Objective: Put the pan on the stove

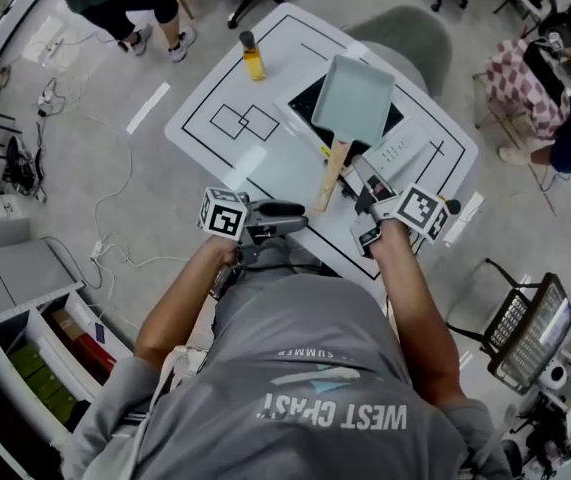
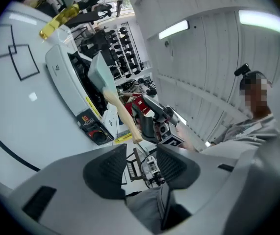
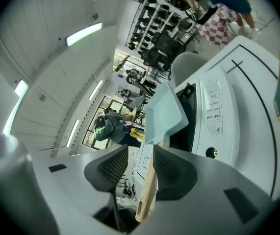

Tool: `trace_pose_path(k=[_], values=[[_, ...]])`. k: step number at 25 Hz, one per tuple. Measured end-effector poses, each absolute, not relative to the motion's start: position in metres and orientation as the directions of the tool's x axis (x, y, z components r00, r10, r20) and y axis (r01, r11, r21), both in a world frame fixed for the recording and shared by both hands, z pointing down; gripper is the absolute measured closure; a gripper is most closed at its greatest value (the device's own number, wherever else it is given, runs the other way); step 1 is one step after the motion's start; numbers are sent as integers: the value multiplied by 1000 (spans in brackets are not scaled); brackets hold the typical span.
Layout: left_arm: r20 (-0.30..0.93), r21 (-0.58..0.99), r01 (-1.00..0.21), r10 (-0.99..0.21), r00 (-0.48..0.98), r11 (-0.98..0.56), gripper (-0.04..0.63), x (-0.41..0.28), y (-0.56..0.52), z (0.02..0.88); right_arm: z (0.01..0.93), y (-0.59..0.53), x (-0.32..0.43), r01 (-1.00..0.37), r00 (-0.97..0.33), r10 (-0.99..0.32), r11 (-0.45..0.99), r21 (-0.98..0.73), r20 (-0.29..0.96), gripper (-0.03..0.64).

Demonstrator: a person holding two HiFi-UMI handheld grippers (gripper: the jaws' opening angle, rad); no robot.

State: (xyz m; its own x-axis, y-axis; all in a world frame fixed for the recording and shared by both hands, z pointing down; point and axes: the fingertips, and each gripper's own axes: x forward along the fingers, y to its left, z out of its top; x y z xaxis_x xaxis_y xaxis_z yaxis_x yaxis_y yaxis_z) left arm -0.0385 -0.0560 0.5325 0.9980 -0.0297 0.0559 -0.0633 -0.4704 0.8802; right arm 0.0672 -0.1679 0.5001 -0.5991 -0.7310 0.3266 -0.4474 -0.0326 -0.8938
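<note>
Right gripper (image 3: 140, 156) open around pan handle (image 3: 148, 185), pan (image 3: 164, 114) on stove (image 3: 211, 116)

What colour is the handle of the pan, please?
The handle is a pale, natural wood tan, clearest in the head view.

Pale teal square pan (image 1: 353, 98): smooth matt coating, reads as coated metal (can't confirm). Its handle (image 1: 330, 173) is bare light wood with a dull finish. Black-topped white stove (image 1: 397, 150): glossy glass-like top, satin white plastic body. White table with black lines (image 1: 215, 78): smooth, glossy, throws glare. Small yellow bottle (image 1: 254, 65): plastic-looking. Left gripper (image 2: 140, 153) and right gripper (image 3: 140, 151): matt grey plastic shells, with dark, finely ribbed pads (image 2: 108, 168). Grey T-shirt (image 1: 305, 348): soft knit cloth.
</note>
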Motion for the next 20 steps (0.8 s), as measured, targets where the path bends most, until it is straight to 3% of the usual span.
trace_pose_path(k=[2, 5, 11, 14, 20], values=[[103, 840, -108, -39, 994, -532, 410, -52, -60, 521, 479, -168, 73, -449, -591, -754, 13, -894, 286, 480], [163, 751, -169, -69, 984, -639, 420, -72, -70, 498, 443, -165, 76, -488, -601, -768, 135, -862, 220, 607], [234, 528, -284, -184, 955, -800, 506, -94, -87, 442, 363, -147, 56, -652, -694, -703, 521, -551, 157, 609], [221, 429, -321, -247, 944, -844, 557, -96, -92, 413, 336, -136, 52, -710, -688, -705, 605, -362, 171, 609], [236, 271, -377, -318, 918, -886, 563, -97, -97, 371, 307, -122, 48, -760, -648, -736, 644, -94, 195, 609]])
